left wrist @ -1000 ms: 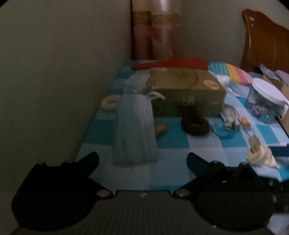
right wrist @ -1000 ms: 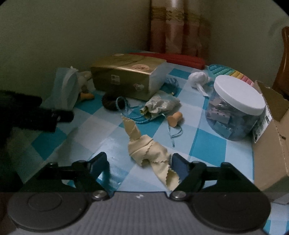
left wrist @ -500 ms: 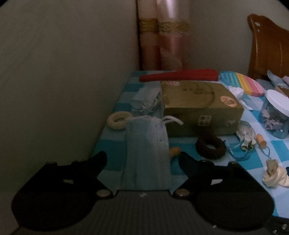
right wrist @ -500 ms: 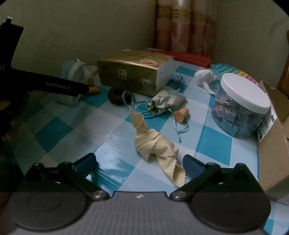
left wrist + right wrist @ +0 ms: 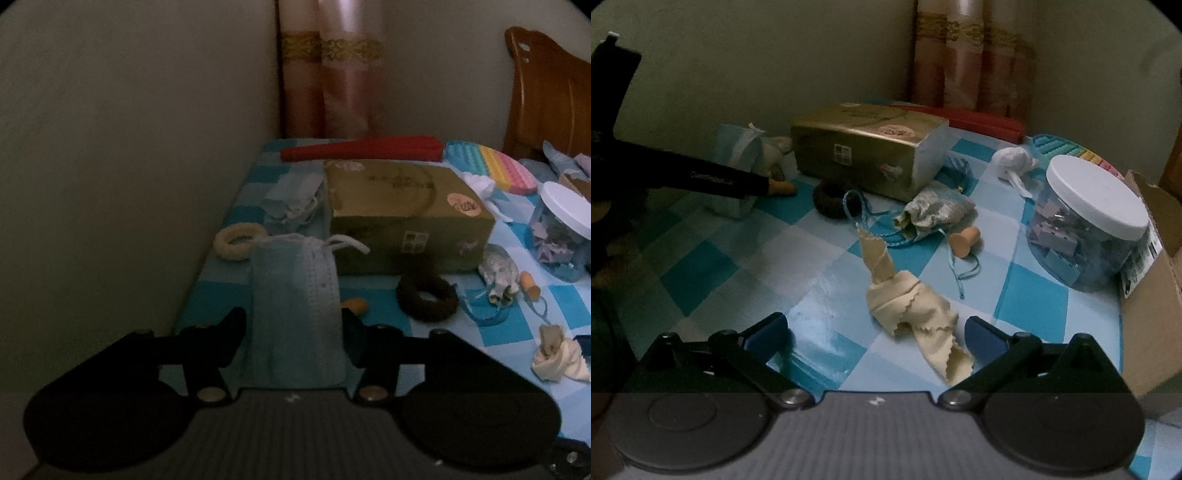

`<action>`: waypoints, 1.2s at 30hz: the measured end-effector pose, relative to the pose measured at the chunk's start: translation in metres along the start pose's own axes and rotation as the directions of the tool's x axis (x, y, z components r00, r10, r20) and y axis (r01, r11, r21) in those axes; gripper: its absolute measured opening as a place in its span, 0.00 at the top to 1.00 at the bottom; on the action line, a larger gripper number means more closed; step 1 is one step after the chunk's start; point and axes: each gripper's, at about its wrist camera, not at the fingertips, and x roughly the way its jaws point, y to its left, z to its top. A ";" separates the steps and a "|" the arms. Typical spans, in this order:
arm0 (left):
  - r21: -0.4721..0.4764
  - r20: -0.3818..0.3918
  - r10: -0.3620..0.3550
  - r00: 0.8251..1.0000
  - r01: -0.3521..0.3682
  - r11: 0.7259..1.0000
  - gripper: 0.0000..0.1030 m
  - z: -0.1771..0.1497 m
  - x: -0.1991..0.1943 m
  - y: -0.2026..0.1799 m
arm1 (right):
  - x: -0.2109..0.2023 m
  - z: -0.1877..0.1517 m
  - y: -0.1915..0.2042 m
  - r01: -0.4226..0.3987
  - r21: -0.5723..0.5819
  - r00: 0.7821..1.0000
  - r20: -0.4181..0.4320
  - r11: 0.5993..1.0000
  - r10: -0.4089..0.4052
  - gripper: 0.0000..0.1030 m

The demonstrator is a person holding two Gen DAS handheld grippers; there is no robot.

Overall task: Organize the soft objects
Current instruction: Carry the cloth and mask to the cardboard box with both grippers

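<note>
A light blue face mask lies on the checked table, between the fingers of my left gripper, which is open around it; the mask also shows in the right wrist view. A crumpled cream cloth lies between the fingers of my right gripper, which is open and wide; the cloth also shows in the left wrist view. A dark scrunchie, a cream scrunchie and a patterned pouch with blue cord lie nearby.
A gold box stands mid-table, with a red fan and rainbow pop toy behind. A clear jar of clips and a cardboard box stand at the right. The wall runs along the table's left edge.
My left gripper has moved forward over the blue mask, which now lies between its fingers. My right gripper has drawn back slightly from the cream cloth and opened wider.
</note>
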 end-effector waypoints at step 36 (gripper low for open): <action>0.024 -0.039 -0.066 0.997 0.067 0.997 0.66 0.002 -0.044 -0.012 | -0.032 0.008 0.002 0.043 0.047 0.998 0.050 0.998 -0.045 0.54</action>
